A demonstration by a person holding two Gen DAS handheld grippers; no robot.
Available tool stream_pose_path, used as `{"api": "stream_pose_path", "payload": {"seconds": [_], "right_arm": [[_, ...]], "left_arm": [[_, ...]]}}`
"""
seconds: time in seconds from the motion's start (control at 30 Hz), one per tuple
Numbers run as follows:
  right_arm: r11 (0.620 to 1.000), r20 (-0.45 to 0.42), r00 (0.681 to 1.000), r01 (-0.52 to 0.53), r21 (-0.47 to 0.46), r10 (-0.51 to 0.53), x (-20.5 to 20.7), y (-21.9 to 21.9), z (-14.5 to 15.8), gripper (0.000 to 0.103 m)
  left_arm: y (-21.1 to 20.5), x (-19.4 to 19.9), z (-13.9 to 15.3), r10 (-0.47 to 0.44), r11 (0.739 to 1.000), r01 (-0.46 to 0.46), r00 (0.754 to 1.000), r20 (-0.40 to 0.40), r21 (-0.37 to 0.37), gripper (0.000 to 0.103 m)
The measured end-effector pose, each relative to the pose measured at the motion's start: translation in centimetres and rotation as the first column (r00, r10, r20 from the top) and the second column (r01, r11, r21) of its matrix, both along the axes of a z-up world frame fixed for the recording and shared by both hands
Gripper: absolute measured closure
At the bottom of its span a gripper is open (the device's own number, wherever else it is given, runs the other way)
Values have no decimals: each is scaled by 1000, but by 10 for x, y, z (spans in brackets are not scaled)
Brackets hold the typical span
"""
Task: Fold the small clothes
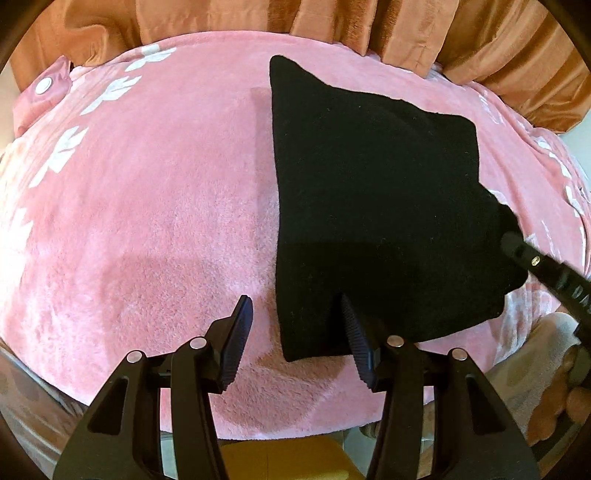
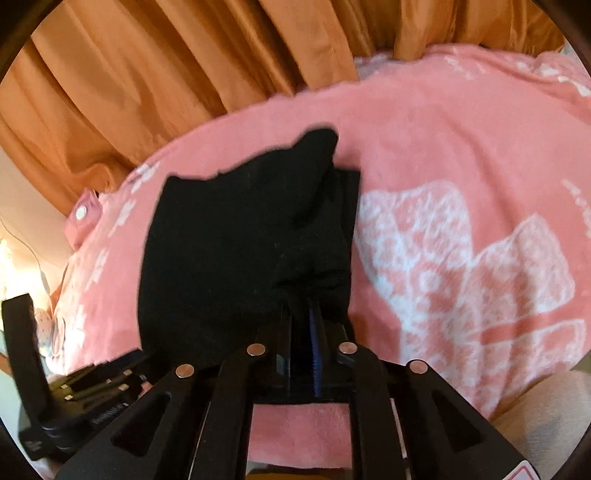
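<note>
One black garment (image 1: pixel 380 206) | right gripper (image 2: pixel 304 306) clamps its bunched edge, fingertips hidden | left gripper (image 1: pixel 295 306) open

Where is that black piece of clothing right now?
The black garment lies on the pink blanket, right of centre in the left wrist view, below the orange curtain; the right gripper pinches its edge.
</note>
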State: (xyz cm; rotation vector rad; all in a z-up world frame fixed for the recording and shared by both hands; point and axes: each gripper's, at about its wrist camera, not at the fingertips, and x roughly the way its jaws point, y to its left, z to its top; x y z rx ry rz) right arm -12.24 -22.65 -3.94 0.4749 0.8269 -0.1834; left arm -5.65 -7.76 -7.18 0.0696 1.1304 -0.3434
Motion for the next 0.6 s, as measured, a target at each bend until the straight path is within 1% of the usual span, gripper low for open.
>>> {"api": "stream_pose_path", "payload": {"seconds": [0.03, 0.07, 0.1, 0.13, 0.17, 0.2, 0.23, 0.27, 0.3, 0.33, 0.37, 0.4, 0.43, 0.47, 0.5, 0.53, 0.57, 0.6], "right_arm": [[1000, 13, 1000, 2, 2, -2, -4, -4, 7, 89], [1000, 22, 1000, 5, 3, -5, -4, -4, 12, 86], [1000, 33, 999, 10, 6, -10, -3, -7, 15, 76], [1000, 39, 999, 11, 4, -11, 0, -8, 17, 69], [1000, 41, 999, 9, 0, -9, 5, -8, 19, 57], [1000, 43, 999, 6, -7, -5, 11, -10, 20, 54], [1000, 47, 999, -1, -23, 2, 18, -10, 22, 53], [999, 53, 999, -8, -33, 10, 23, -10, 24, 48], [999, 59, 998, -15, -52, 18, 32, -11, 25, 39], [997, 54, 998, -19, -69, 23, 44, -13, 22, 36], [997, 41, 999, -29, -75, 32, 52, -15, 19, 39], [996, 2, 999, -45, -78, 45, 67, -18, 9, 70], [995, -34, 996, -87, -45, 86, 80, -20, 0, 95], [994, -39, 993, -108, -8, 108, 84, -21, -1, 97], [994, 12, 995, -103, 22, 103, 82, -22, 9, 98], [995, 76, 992, -100, -3, 100, 76, -22, 25, 98], [995, 106, 989, -97, -29, 100, 73, -20, 35, 99], [995, 138, 986, -90, -40, 95, 70, -23, 41, 99]], "left_arm": [[0, 0, 2, 3, 1000, -3, 1000, 2, -4, 54], [0, 0, 3, 3, 1000, -3, 1000, 3, -6, 53], [0, 1, 3, 4, 1000, -4, 1000, 2, -8, 52], [0, 2, 3, 6, 1000, -6, 1000, 0, -7, 52], [-1, 3, 3, 5, 1000, -5, 1000, -1, -6, 52], [-2, 3, 3, 3, 1000, -3, 1000, -2, -1, 52], [-2, 3, 2, 2, 1000, -2, 1000, -1, 5, 52], [-3, 3, 1, 1, 1000, -1, 1000, -2, 9, 52], [-3, 4, 0, 0, 1000, 0, 1000, -4, 13, 52], [-4, 4, -1, 2, 1000, -2, 1000, -5, 18, 52], [-4, 5, -2, 3, 1000, -3, 1000, -7, 19, 52], [-4, 5, -2, 3, 1000, -3, 1000, -8, 20, 52], [-5, 5, -1, 1, 1000, -1, 1000, -6, 24, 52], [-5, 5, 0, -3, 1000, 3, 1000, -3, 26, 51], [-5, 5, 0, -5, 1000, 5, 1000, 1, 28, 50], [-5, 6, 0, -4, 1000, 4, 1000, 3, 31, 48], [-4, 7, -1, 1, 1000, -1, 1000, 4, 29, 45], [-3, 8, -3, 6, 1000, -6, 1000, 2, 27, 45]]}}
